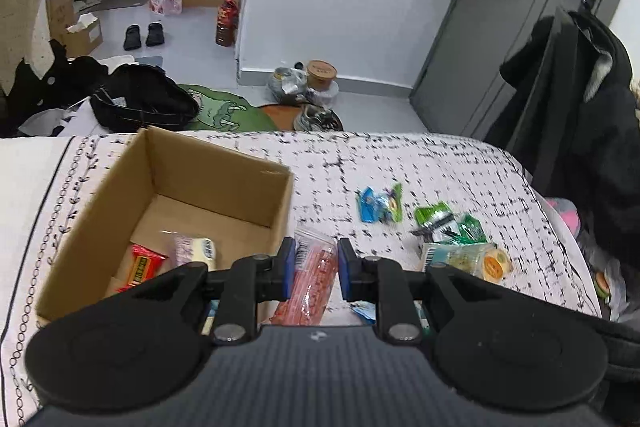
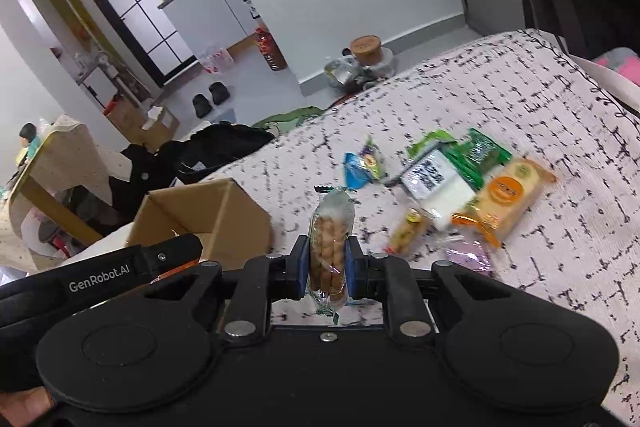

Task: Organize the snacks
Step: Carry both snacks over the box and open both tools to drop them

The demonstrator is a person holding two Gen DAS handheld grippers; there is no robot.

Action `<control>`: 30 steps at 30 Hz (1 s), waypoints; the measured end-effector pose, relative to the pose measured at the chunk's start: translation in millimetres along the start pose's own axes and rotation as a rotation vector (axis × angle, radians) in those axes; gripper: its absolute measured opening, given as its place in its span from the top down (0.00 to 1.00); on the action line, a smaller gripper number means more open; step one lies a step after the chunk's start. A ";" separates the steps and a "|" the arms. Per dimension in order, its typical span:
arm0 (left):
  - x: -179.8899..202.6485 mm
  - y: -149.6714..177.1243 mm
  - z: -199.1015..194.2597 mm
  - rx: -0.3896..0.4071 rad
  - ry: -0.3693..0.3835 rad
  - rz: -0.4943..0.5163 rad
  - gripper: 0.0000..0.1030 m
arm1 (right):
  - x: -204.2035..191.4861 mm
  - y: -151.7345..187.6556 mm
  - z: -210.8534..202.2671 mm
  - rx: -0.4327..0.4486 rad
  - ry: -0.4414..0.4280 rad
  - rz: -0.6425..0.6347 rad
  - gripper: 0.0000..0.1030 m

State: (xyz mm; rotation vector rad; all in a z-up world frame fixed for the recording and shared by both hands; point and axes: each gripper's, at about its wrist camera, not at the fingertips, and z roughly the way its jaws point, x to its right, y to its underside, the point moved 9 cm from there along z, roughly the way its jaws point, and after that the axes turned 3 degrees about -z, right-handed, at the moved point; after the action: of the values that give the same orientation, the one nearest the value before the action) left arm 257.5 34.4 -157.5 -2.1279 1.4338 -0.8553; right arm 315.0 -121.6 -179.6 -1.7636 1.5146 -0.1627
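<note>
The left gripper (image 1: pixel 316 267) is clamped narrowly on a long clear packet of red-orange snack sticks (image 1: pixel 310 279), which hangs between its blue pads just off the near right corner of the open brown cardboard box (image 1: pixel 208 163). The right gripper (image 2: pixel 328 263) is likewise closed tight, holding a clear wrapper of golden-brown biscuit rolls (image 2: pixel 330 239) upright between its pads, with the packet's crimped top standing above the fingers; the left gripper's black body shows at the left edge of the right wrist view, between this packet and the box. Both packets seem lifted clear of the bed's white black-flecked cover (image 1: pixel 440 163). Inside the box, toward its near side, lie a red wrapped bar with a yellow label (image 1: pixel 142 263) and a pale packet with a barcode (image 1: pixel 196 247), so the far half of the box floor is bare. The step in hand looks like carrying the two packets to the box; to do it well, each should clear the cardboard wall before the grip is eased, the long red packet laid flat along the bare floor instead of being dropped on end, and the two grippers kept apart, one releasing at a time. Farther out toward the bed's right edge the unsorted snacks wait: a blue and green small pouch (image 1: pixel 378 205), green wrappers (image 1: pixel 448 223), and a yellowish packet with an orange round label (image 1: pixel 480 261).
</note>
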 end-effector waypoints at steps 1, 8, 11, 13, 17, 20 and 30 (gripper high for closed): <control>-4.0 -1.9 -1.8 0.005 -0.002 -0.008 0.80 | -3.2 -0.7 -0.9 0.003 -0.006 -0.003 0.83; -33.4 -16.6 -14.5 0.041 -0.033 -0.039 0.80 | -32.1 -5.0 2.5 0.012 -0.045 -0.025 0.83; -47.5 -19.6 -16.8 0.048 -0.052 -0.057 0.80 | -46.1 -4.0 6.3 0.008 -0.062 -0.035 0.83; -58.5 -20.6 -17.0 0.047 -0.064 -0.070 0.80 | -56.4 -3.5 9.6 0.004 -0.076 -0.045 0.83; -75.8 -15.7 -15.8 0.037 -0.084 -0.092 0.80 | -75.8 -1.0 14.9 -0.001 -0.099 -0.068 0.83; -90.2 -9.3 -14.7 0.023 -0.101 -0.115 0.80 | -88.2 2.5 18.4 -0.009 -0.105 -0.082 0.82; -116.5 1.7 -18.9 0.009 -0.169 -0.150 0.78 | -115.1 13.1 29.8 -0.042 -0.135 -0.095 0.82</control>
State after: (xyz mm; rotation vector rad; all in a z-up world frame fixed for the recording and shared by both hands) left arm 211.3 141.8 -174.2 -2.2645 1.1963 -0.7135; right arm 289.4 -5.7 -164.1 -1.8427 1.3479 -0.0584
